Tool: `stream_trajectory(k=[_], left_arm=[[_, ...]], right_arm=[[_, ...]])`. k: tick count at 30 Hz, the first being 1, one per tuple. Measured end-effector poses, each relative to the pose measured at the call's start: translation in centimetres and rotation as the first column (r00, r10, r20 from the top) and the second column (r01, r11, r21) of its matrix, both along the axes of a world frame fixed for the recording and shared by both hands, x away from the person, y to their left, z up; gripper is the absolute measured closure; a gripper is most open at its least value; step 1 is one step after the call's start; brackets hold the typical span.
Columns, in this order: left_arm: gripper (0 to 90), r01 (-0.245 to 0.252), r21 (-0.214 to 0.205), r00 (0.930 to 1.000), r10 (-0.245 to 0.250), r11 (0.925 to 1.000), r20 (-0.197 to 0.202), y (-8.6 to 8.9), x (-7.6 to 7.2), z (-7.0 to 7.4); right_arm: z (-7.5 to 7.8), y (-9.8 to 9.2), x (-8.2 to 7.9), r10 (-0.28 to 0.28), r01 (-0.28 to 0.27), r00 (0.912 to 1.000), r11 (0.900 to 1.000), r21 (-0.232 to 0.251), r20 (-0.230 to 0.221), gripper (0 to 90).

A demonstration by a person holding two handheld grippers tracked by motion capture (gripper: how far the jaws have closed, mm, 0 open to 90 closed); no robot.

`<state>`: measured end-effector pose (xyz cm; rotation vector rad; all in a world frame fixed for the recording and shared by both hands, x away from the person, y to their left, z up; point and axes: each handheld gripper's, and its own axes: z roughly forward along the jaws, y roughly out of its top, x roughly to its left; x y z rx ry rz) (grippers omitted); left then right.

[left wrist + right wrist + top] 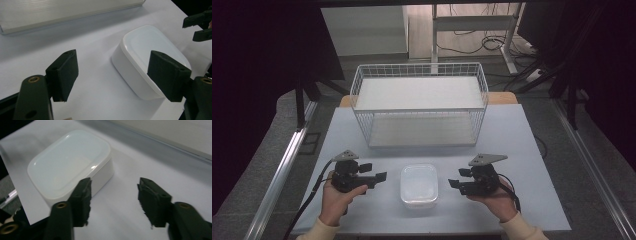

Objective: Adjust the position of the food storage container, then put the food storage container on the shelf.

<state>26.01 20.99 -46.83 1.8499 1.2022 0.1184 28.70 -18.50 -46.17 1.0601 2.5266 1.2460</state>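
A white lidded container (418, 185) sits on the table (522, 150) between 2 hand-held grippers, touching neither. The left gripper (112, 75) has jaws spread wide, its right jaw hiding the container's near corner. The right gripper (113, 195) has jaws well apart, holding nothing, with the container beyond its left jaw.

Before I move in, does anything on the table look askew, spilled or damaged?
Nothing stands out. The lidded white container sits flat and closed between the open left tongs and right tongs; the wire rack stands upright.

white lidded container (418, 185), flat on table, near front edge
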Motion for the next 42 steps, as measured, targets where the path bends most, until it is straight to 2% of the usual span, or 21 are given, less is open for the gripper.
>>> stream_trajectory(k=[7,12,13,14,21,26,30,31,34,35,36,38,42], left_arm=[[24.6,0.006,-0.026,1.0,-0.006,0.9997,-0.008,-0.1,0.0,0.0],[24.5,0.012,-0.079,0.9996,-0.014,0.9968,-0.023,-0.2,0.0,0.1],[24.6,0.012,-0.079,0.9996,-0.014,0.9968,-0.023,-0.2,0.0,0.1],[24.8,0.013,-0.086,0.9996,-0.015,0.9962,-0.022,-0.3,0.0,0.0],[25.7,0.02,-0.137,0.9979,-0.028,0.9903,-0.058,-0.9,0.2,-0.4],[26.7,0.025,-0.173,0.9955,-0.04,0.9846,-0.086,-1.4,0.4,-0.9],[27.3,0.03,-0.213,0.9909,-0.057,0.9767,-0.122,-1.7,0.7,-1.4],[27.4,0.03,-0.213,0.9909,-0.057,0.9767,-0.122,-1.7,0.7,-1.4],[27.7,0.033,-0.241,0.9839,-0.074,0.9699,-0.163,-2.2,0.9,-2.0],[27.8,0.033,-0.241,0.9839,-0.074,0.9699,-0.163,-2.2,0.9,-2.0],[28.1,0.035,-0.256,0.9808,-0.083,0.9661,-0.177,-2.4,1.1,-2.3],[29.1,0.035,-0.27,0.9768,-0.09,0.9622,-0.194,-2.6,1.2,-2.5],[32.4,0.033,-0.273,0.9724,-0.094,0.9614,-0.213,-3.1,1.3,-3.1]], right_arm=[[0.2,0.0,0.1,-0.008,0.008,0.9998,0.999,0.043,-0.02,30.8],[0.1,0.2,0.2,-0.018,0.019,0.9996,0.9973,0.071,-0.023,27.9],[0.1,0.2,0.2,-0.018,0.019,0.9996,0.9973,0.071,-0.023,27.9],[0.1,0.3,0.2,-0.019,0.021,0.9993,0.9961,0.086,-0.033,26.7],[-0.2,1.0,0.2,-0.006,0.014,0.9968,0.9946,0.103,-0.08,26.6],[-0.6,1.7,0.5,-0.008,0.026,0.9907,0.9904,0.135,-0.136,27.8],[-0.9,2.1,0.9,-0.016,0.046,0.9838,0.9854,0.164,-0.179,29.2],[-0.9,2.1,0.9,-0.016,0.046,0.9838,0.9854,0.164,-0.179,29.2],[-1.6,2.7,1.2,-0.022,0.058,0.9777,0.9849,0.163,-0.209,30.4],[-1.6,2.7,1.2,-0.022,0.058,0.9777,0.9849,0.163,-0.209,30.4],[-1.9,2.9,1.3,-0.021,0.061,0.9735,0.9842,0.166,-0.228,31.4],[-2.1,3.1,1.3,-0.018,0.06,0.9714,0.9835,0.171,-0.237,32.1],[-2.5,3.5,1.4,-0.022,0.071,0.9671,0.9796,0.188,-0.254,33.2]])
